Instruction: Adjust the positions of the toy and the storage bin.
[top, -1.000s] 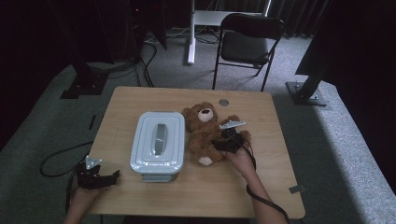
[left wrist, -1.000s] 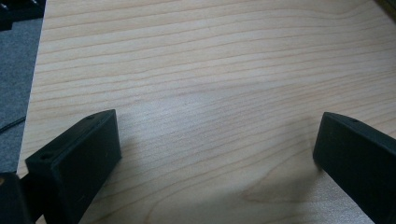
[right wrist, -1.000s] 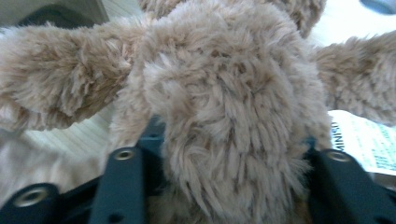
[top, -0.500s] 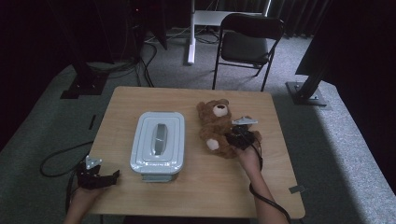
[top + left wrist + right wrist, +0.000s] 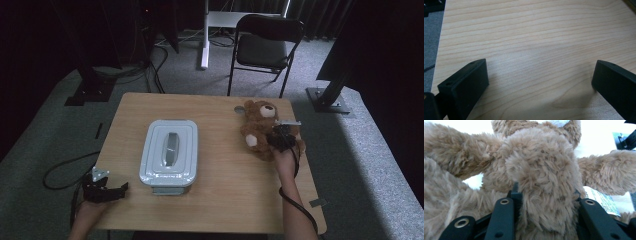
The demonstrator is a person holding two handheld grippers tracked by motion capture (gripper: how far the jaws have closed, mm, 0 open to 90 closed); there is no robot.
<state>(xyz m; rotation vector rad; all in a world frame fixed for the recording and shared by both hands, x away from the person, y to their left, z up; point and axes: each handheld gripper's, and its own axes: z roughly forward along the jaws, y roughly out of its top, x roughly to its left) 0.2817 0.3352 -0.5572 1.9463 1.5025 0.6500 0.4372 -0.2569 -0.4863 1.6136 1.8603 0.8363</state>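
Note:
A brown teddy bear (image 5: 256,125) lies near the table's right edge, its head toward the far side. My right gripper (image 5: 281,140) is shut on it, at its body on the near right. In the right gripper view the black jaws press into the fur of the teddy bear (image 5: 541,170) from both sides, at my right gripper (image 5: 545,197). My left gripper (image 5: 111,190) rests at the table's near left corner. In its own view my left gripper (image 5: 539,75) stands open over bare wood (image 5: 536,37).
A pale grey lidded box (image 5: 169,152) with a handle on top sits left of the table's (image 5: 225,200) middle. A black chair (image 5: 267,42) stands on the carpet beyond the far edge. A small round mark (image 5: 239,113) lies by the bear's head.
My right gripper has carried the teddy bear to the right, from beside the box toward the table's right edge. The left gripper has stayed where it was.

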